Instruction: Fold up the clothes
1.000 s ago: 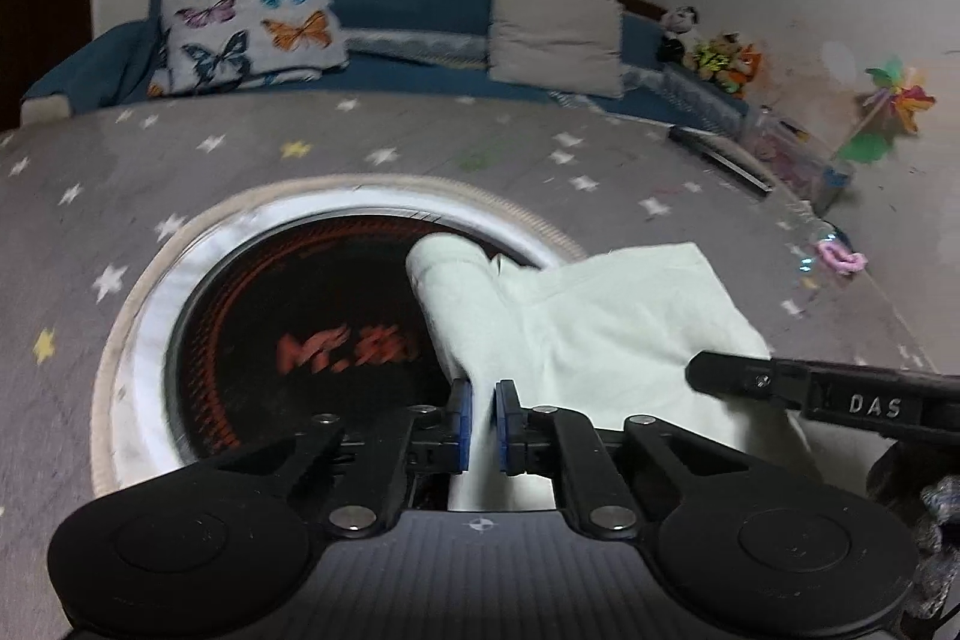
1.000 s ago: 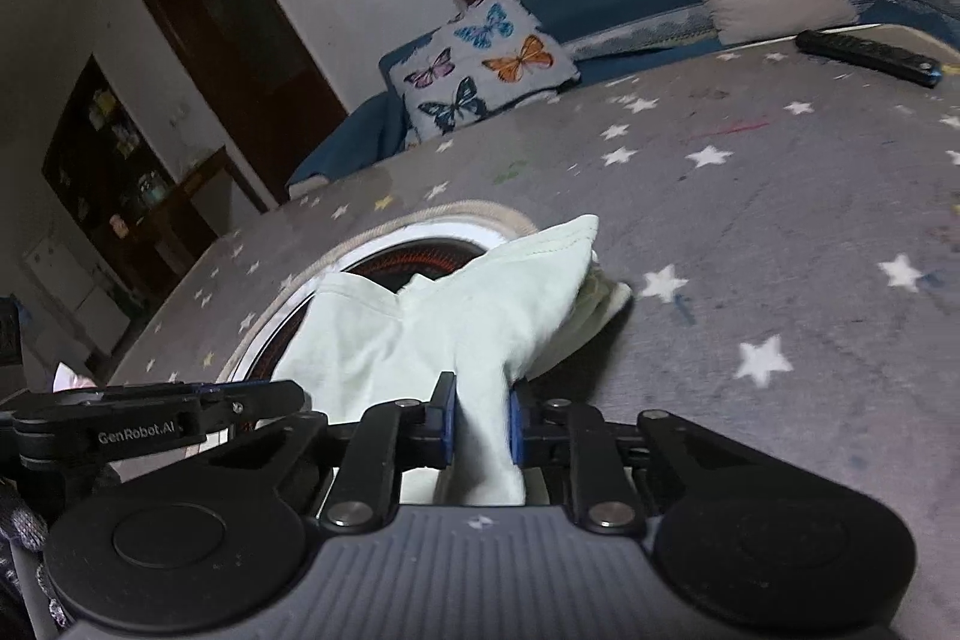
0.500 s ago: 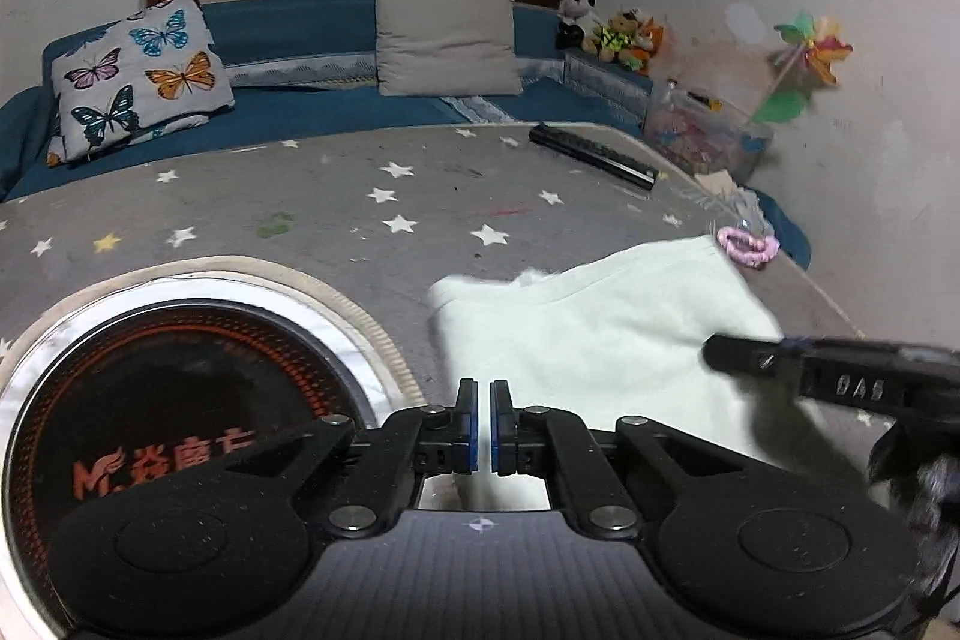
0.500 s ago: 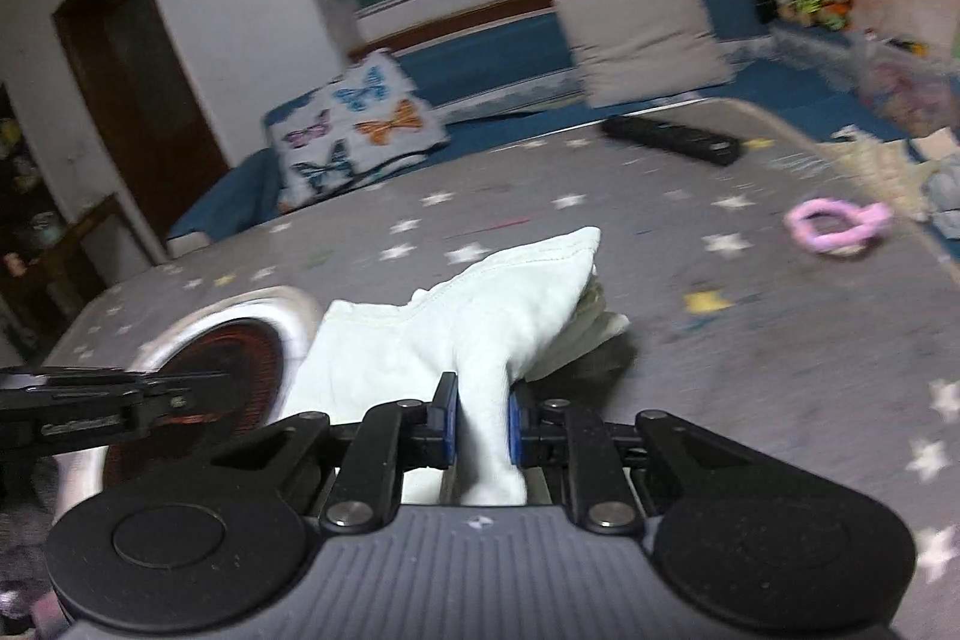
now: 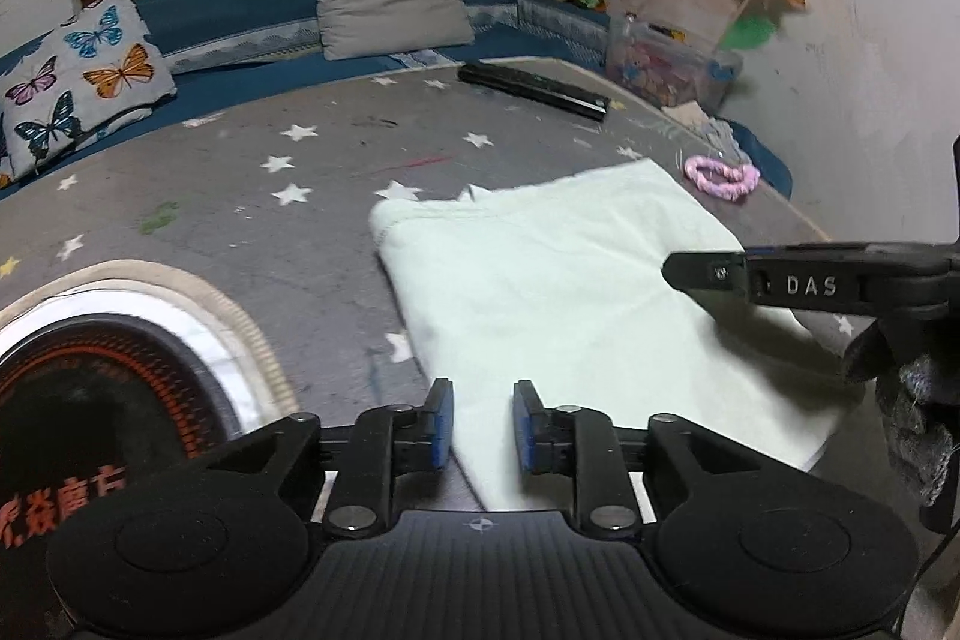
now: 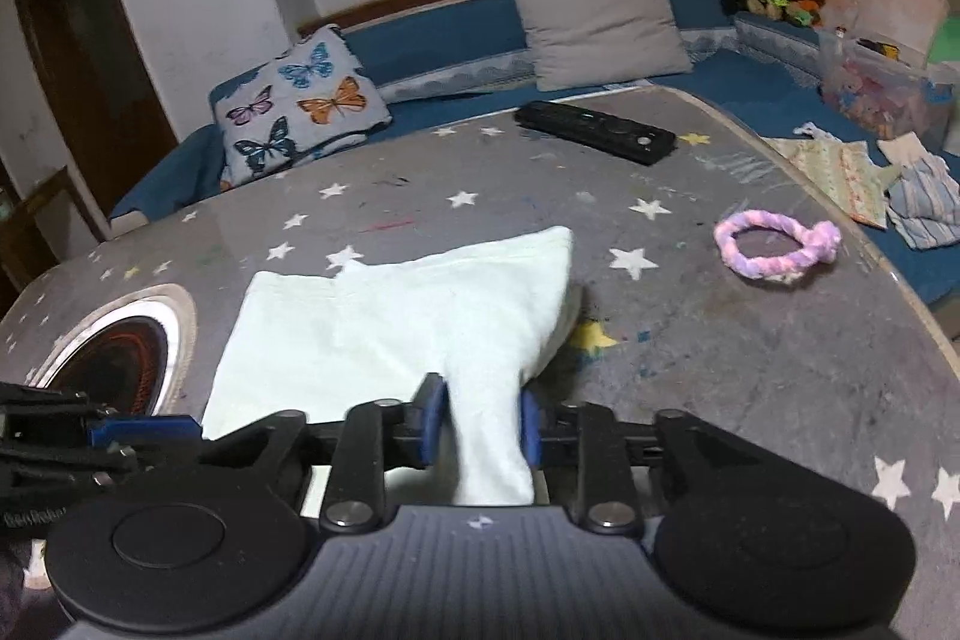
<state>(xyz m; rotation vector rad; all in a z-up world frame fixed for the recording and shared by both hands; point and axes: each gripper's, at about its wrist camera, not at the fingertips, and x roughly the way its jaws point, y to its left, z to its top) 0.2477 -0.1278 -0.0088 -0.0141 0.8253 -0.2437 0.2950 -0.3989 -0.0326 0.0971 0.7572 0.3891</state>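
Observation:
A pale mint folded garment [image 5: 558,274] lies flat on the grey star-patterned table [image 5: 288,232]. My left gripper [image 5: 479,421] is open, its blue pads on either side of the garment's near edge. In the right wrist view the same garment [image 6: 408,316] lies in front of my right gripper [image 6: 480,427], whose jaws stand apart with a fold of the cloth still between them. The right gripper's finger [image 5: 780,280] crosses over the garment in the left wrist view.
A round induction hob [image 5: 90,388] is set into the table at the left. A black remote [image 6: 594,130] and a pink braided ring [image 6: 774,250] lie on the table. A blue sofa with cushions [image 6: 600,22] runs behind. Small clothes [image 6: 870,178] lie off the right edge.
Both grippers carried the garment to the right, off the hob, and laid it flat on the table. Both then opened; they were shut on the cloth before.

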